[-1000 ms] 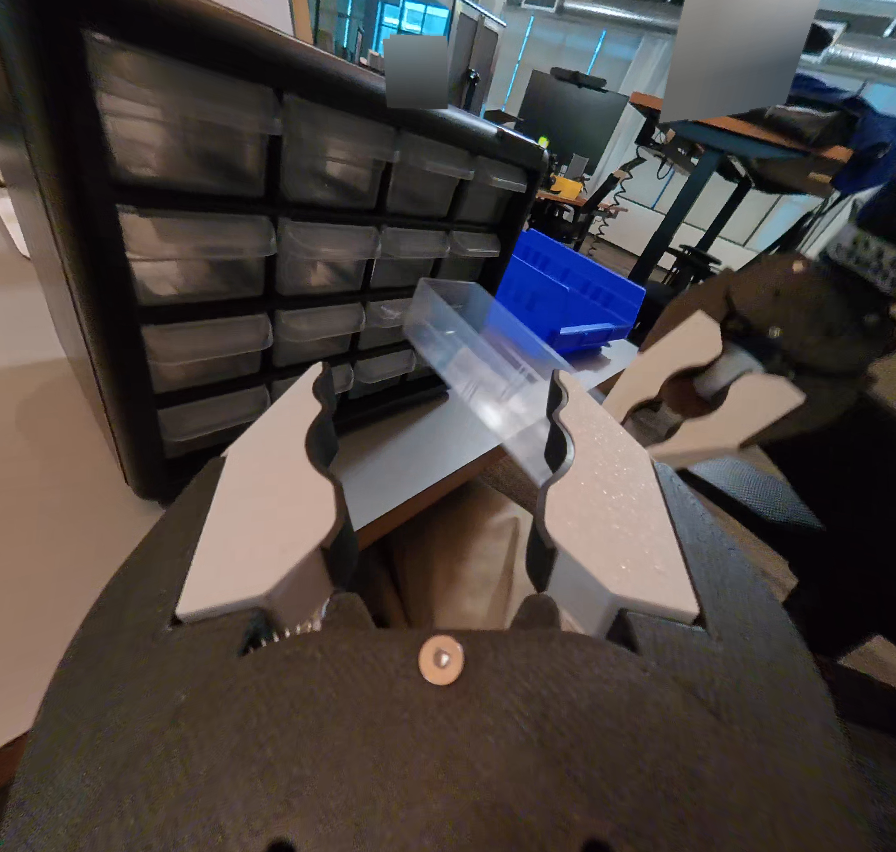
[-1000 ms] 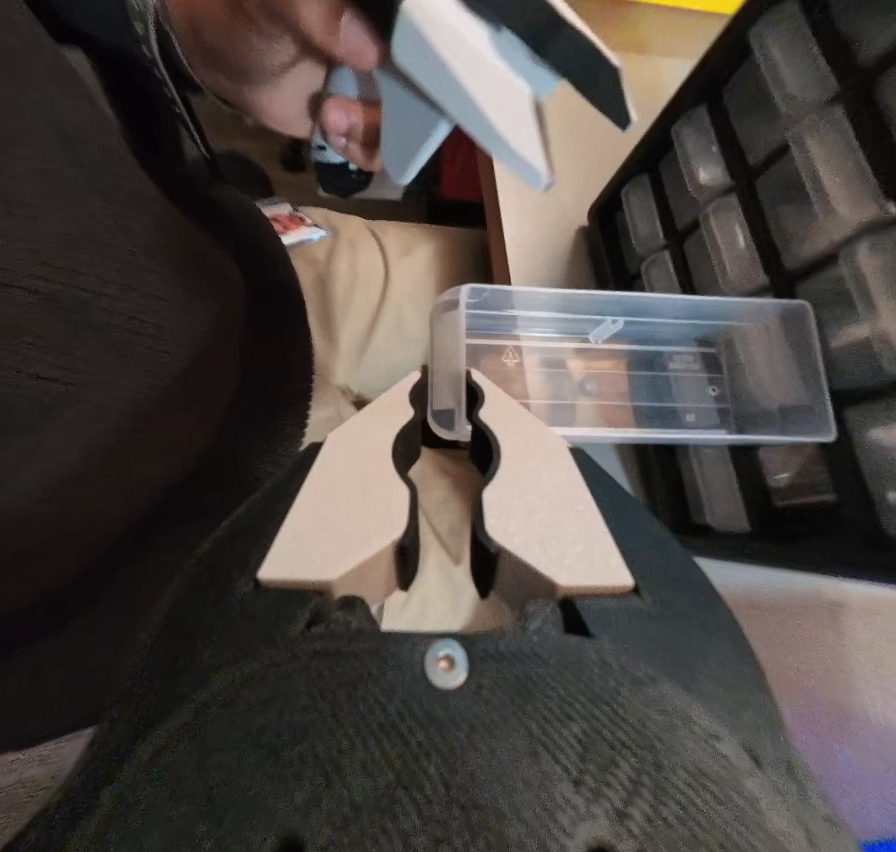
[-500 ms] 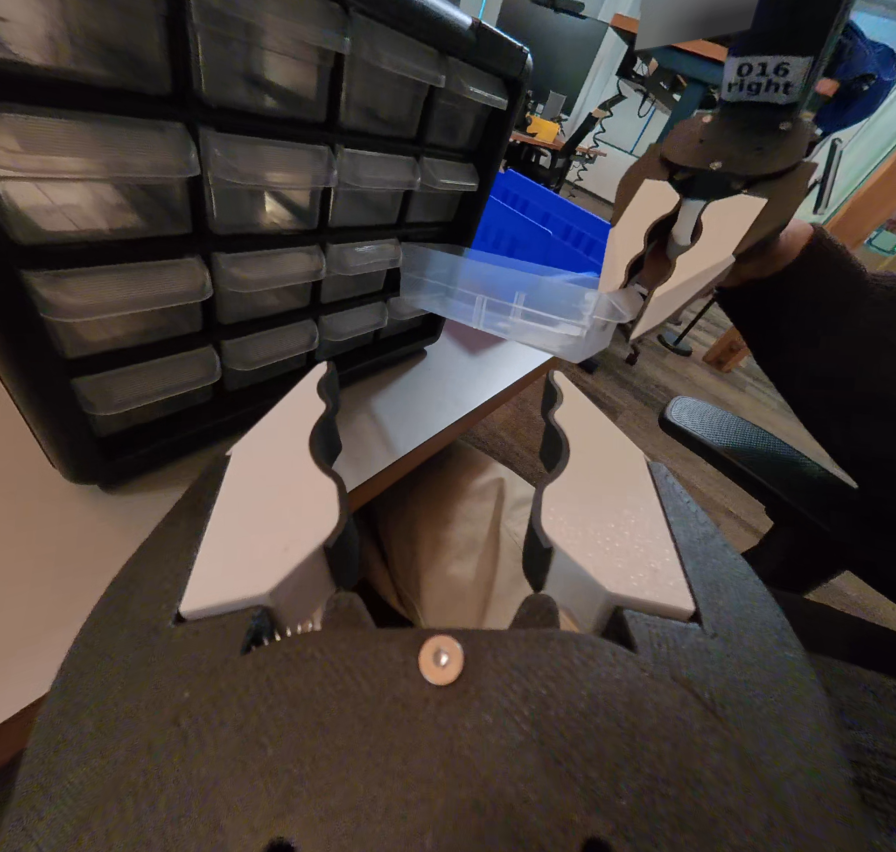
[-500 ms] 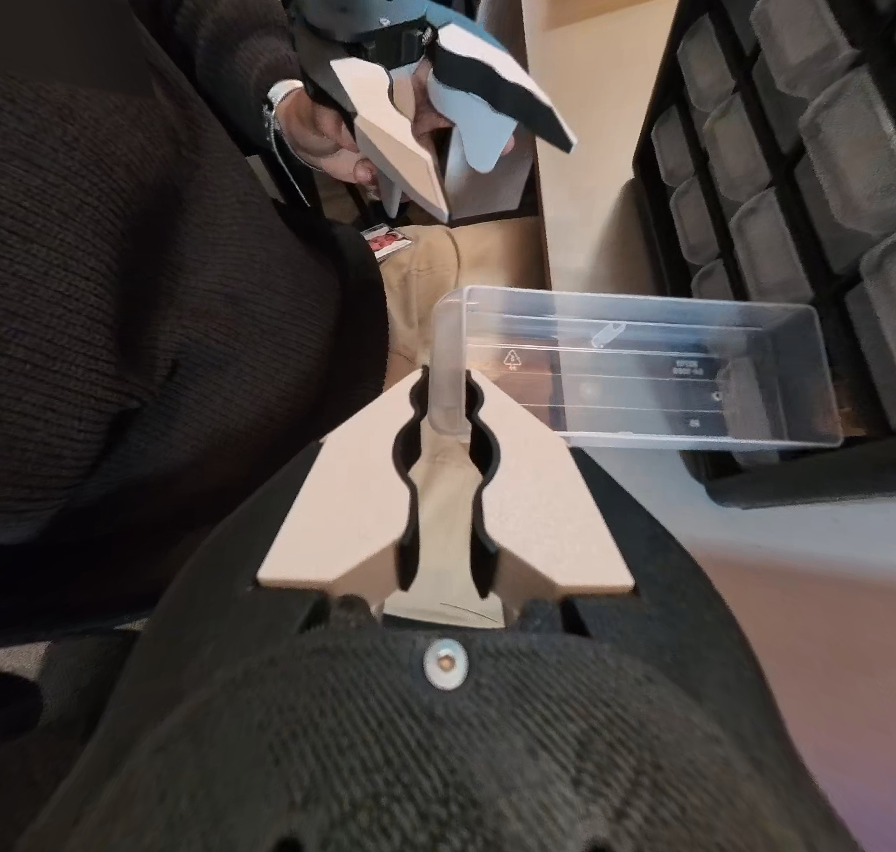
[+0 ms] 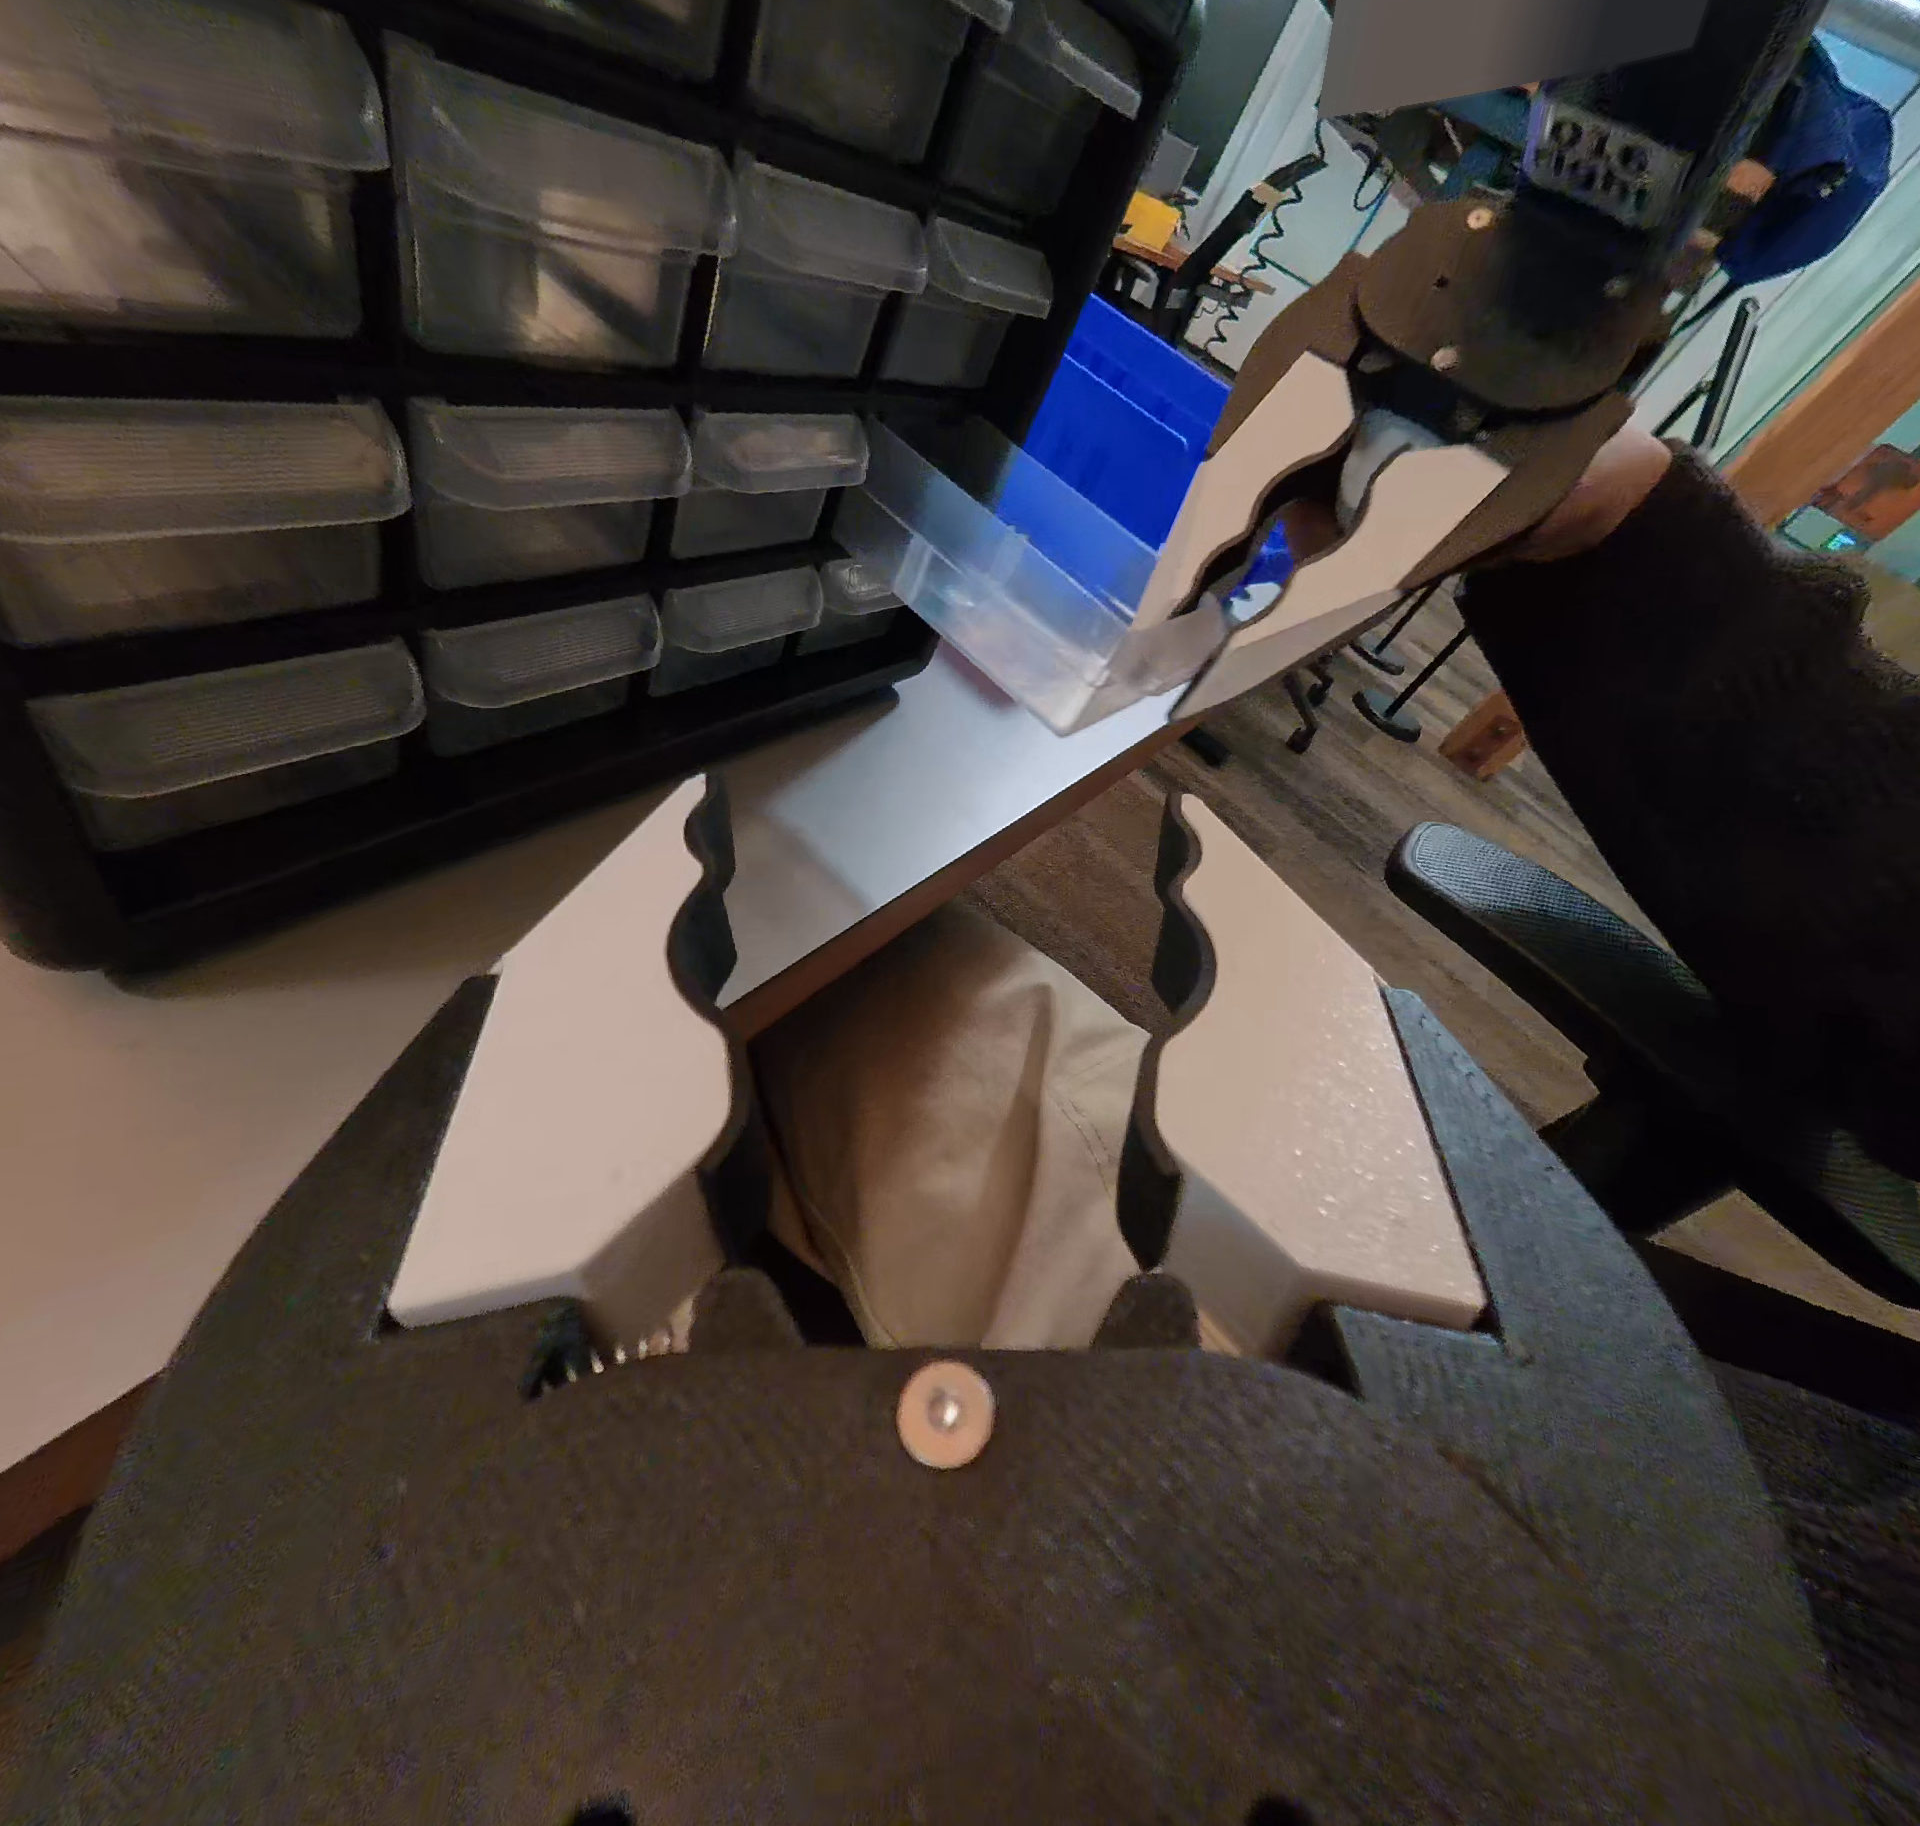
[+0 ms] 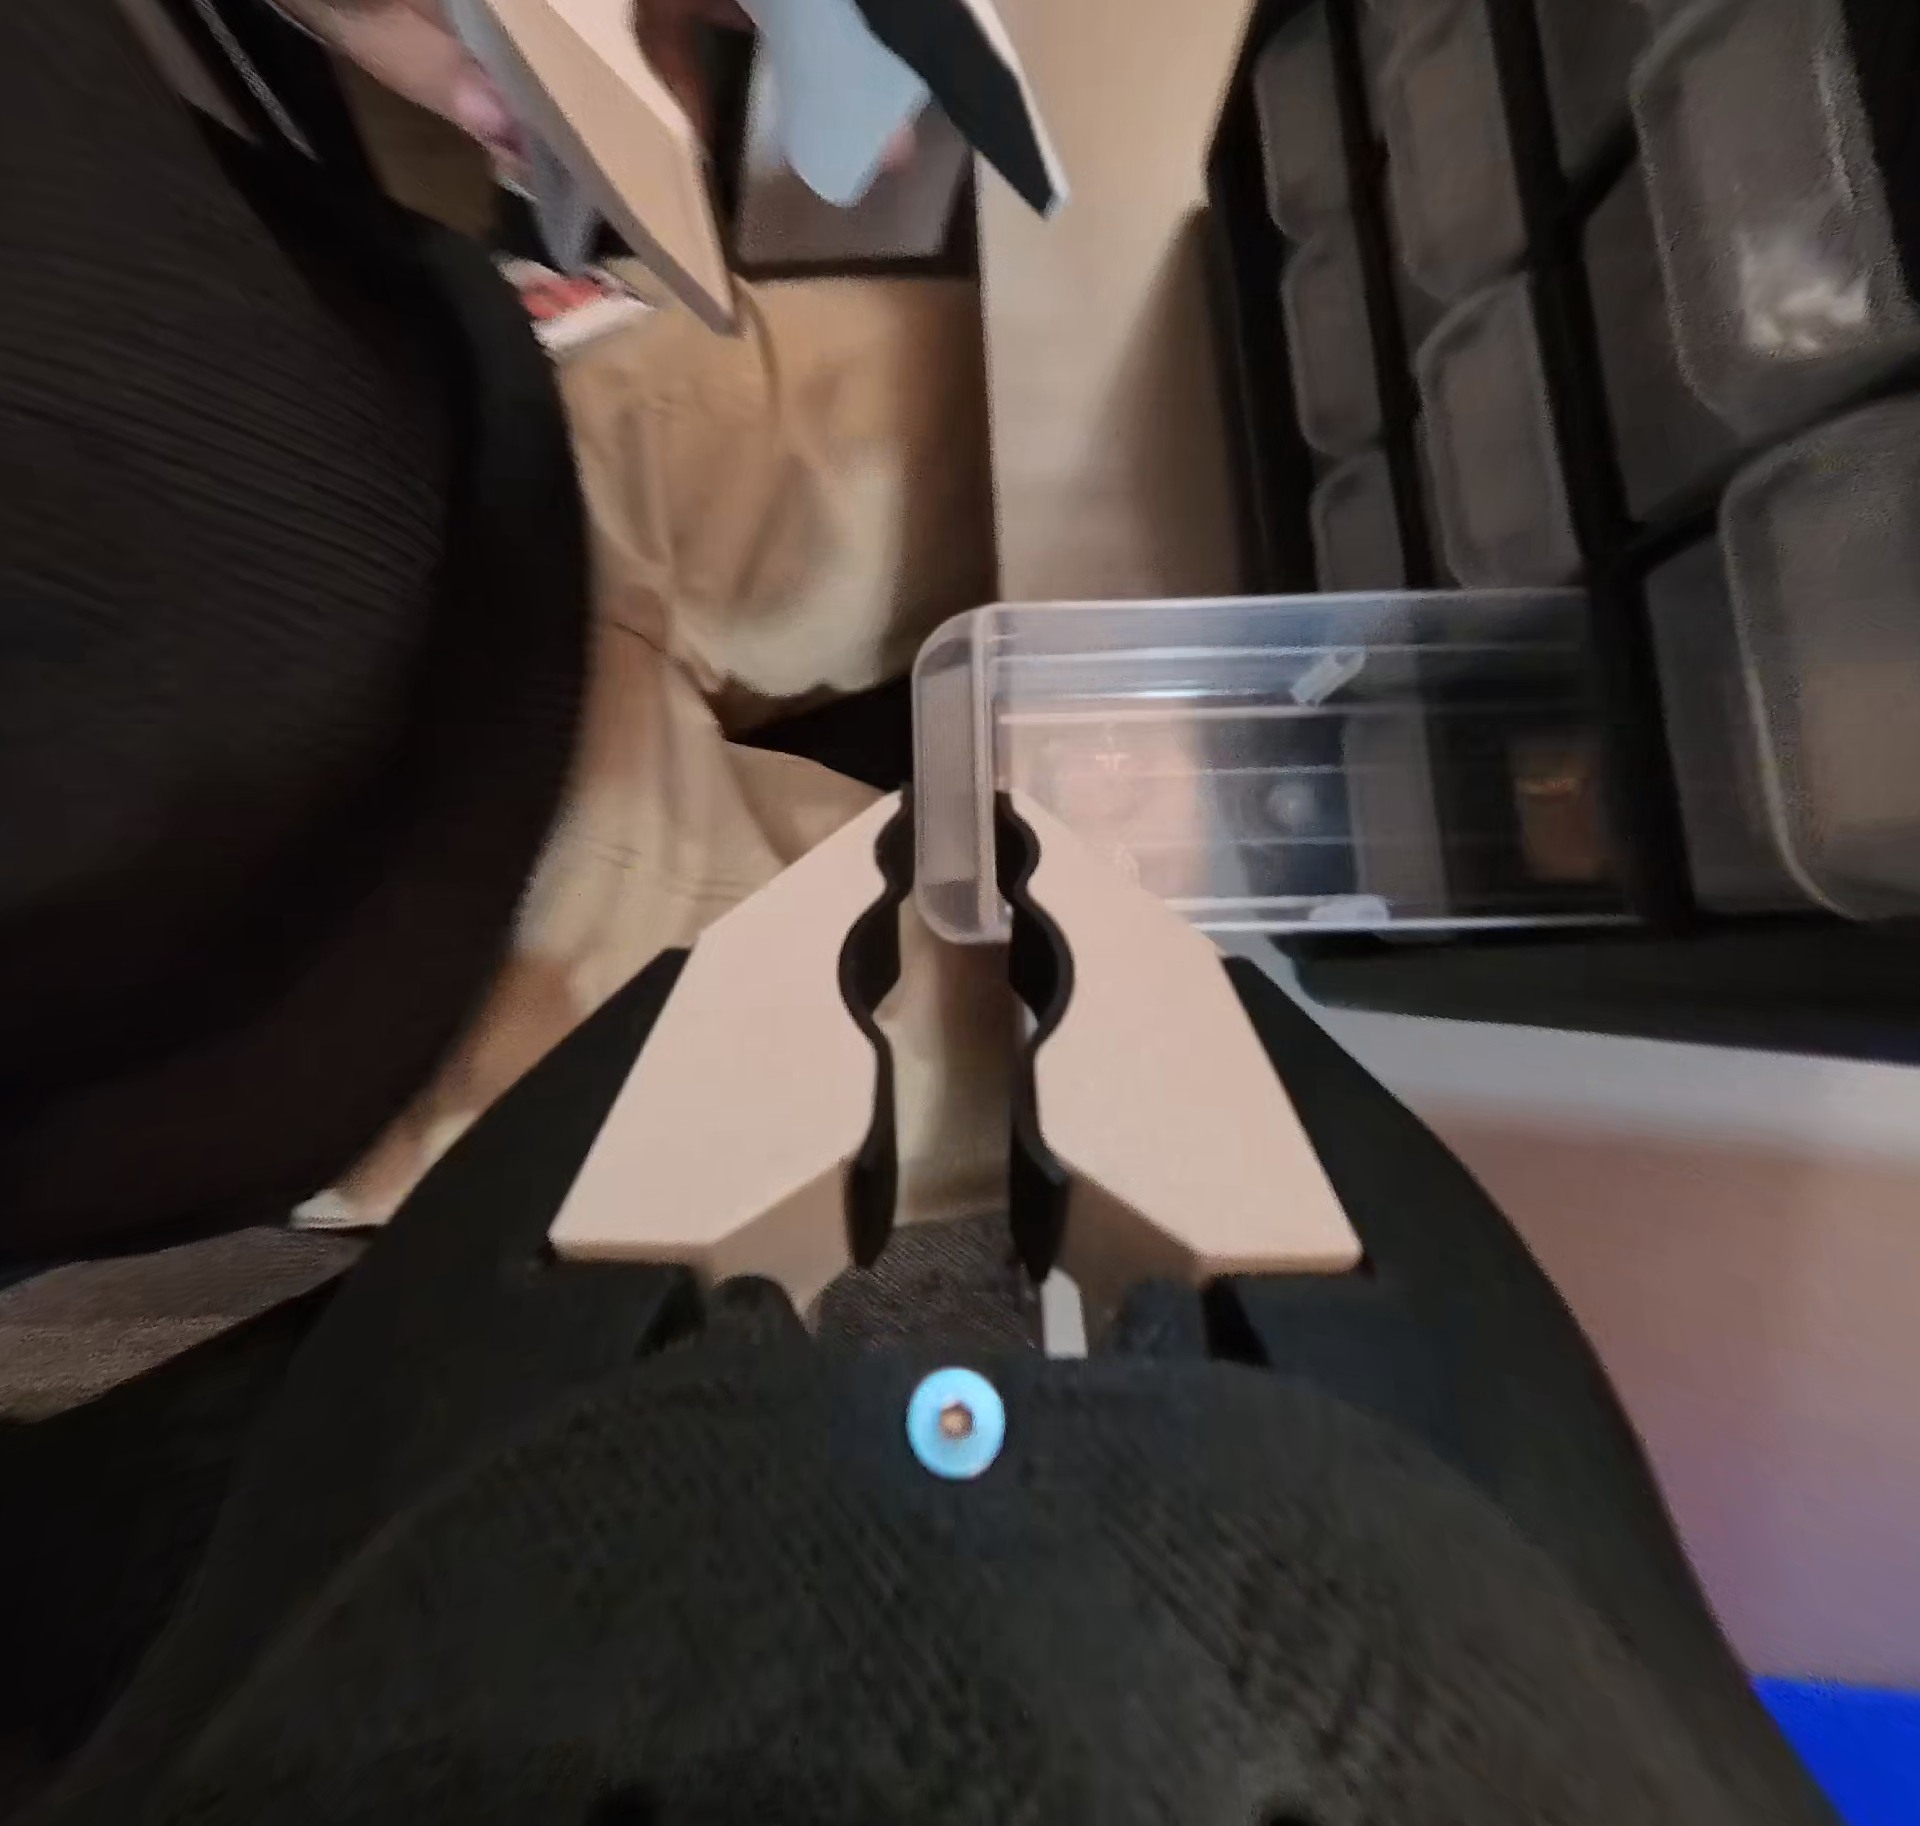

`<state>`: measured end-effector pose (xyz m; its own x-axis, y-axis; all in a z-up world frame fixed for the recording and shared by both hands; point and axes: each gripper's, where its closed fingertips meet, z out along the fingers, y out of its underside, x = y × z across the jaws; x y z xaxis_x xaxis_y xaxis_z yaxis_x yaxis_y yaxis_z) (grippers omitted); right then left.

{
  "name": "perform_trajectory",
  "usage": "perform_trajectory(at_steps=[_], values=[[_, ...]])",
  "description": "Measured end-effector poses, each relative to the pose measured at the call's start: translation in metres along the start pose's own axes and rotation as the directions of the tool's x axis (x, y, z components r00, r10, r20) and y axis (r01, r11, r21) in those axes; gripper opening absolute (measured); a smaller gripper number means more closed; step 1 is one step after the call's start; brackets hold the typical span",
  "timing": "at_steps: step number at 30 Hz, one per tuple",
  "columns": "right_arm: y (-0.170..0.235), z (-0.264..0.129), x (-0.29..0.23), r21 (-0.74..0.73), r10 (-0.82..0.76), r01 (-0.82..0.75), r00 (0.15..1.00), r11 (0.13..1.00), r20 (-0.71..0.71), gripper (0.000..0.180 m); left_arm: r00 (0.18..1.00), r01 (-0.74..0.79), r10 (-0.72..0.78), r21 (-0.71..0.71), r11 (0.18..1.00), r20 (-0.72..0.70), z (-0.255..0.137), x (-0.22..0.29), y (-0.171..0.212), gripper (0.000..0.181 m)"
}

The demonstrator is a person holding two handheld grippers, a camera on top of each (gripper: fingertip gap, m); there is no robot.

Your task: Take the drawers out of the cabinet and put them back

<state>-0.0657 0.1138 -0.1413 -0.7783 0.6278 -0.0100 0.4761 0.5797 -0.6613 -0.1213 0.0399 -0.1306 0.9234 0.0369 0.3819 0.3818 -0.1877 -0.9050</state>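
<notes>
Drawer [image 6: 1247,758] sits partly inside its cabinet [image 5: 520,322] slot at right centre of the right wrist view, so reinsertion looks nearly done; other drawers appear seated; right hand-held gripper [image 6: 956,872] pinches its front lip; left hand-held gripper [image 5: 935,903] is spread, empty, over the tabletop [image 5: 935,779] edge.

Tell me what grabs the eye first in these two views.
The clear plastic drawer stands out: the right hand-held gripper is shut on its front lip, and its far end sits in the bottom right slot of the black cabinet. Next come the cabinet's rows of translucent drawers filling the left wrist view. The left hand-held gripper hangs open and empty over the table edge.
</notes>
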Motion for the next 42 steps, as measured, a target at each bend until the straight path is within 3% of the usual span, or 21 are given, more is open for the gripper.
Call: perform_trajectory(at_steps=[3,8,12,14,18,23,25,30,33,40,42], values=[[0.004,0.007,0.01,0.004,-0.021,0.022,0.997,1.0,-0.068,0.016,1.0,0.015,-0.015,-0.011,1.0,-0.004,0.002,-0.001,0.003,0.08],[-0.001,0.002,0.023,0.094,0.023,-0.004,0.98,0.996,-0.2,0.062,1.0,0.025,-0.025,-0.017,1.0,0.0,0.003,-0.003,0.004,0.08],[-0.019,-0.021,0.021,0.248,0.055,0.023,0.95,0.969,-0.307,0.066,0.998,0.055,-0.055,-0.03,0.998,-0.003,0.005,-0.006,0.008,0.08],[-0.026,-0.034,0.02,0.298,0.063,0.058,0.923,0.953,-0.379,0.059,0.996,0.088,-0.089,-0.056,0.995,-0.021,0.008,-0.005,0.014,0.08],[-0.032,-0.033,-0.007,0.356,0.029,0.097,0.942,0.929,-0.334,0.013,0.99,0.132,-0.136,-0.09,0.987,-0.045,0.014,-0.003,0.022,0.08],[-0.01,0.001,-0.012,0.248,0.01,0.061,0.96,0.967,-0.279,0.01,0.985,0.165,-0.168,-0.088,0.982,-0.037,0.016,-0.01,0.021,0.08],[0.001,0.01,-0.008,0.185,-0.009,0.063,0.96,0.981,-0.279,0.0,0.981,0.185,-0.189,-0.09,0.979,-0.036,0.016,-0.012,0.021,0.08],[-0.001,0.008,0.011,0.191,0.0,0.071,0.938,0.979,-0.347,0.0,0.979,0.195,-0.201,-0.098,0.976,-0.048,0.017,-0.011,0.022,0.08],[-0.003,0.006,0.028,0.217,0.033,0.056,0.921,0.974,-0.387,0.008,0.984,0.161,-0.167,-0.106,0.981,-0.056,0.018,-0.008,0.023,0.08],[0.001,0.016,0.065,0.221,0.089,0.021,0.875,0.975,-0.475,0.049,0.992,0.103,-0.111,-0.116,0.988,-0.063,0.018,-0.006,0.023,0.08],[0.001,0.019,0.071,0.245,0.123,-0.001,0.865,0.97,-0.486,0.069,0.988,0.129,-0.139,-0.126,0.984,-0.068,0.018,-0.007,0.024,0.08]])
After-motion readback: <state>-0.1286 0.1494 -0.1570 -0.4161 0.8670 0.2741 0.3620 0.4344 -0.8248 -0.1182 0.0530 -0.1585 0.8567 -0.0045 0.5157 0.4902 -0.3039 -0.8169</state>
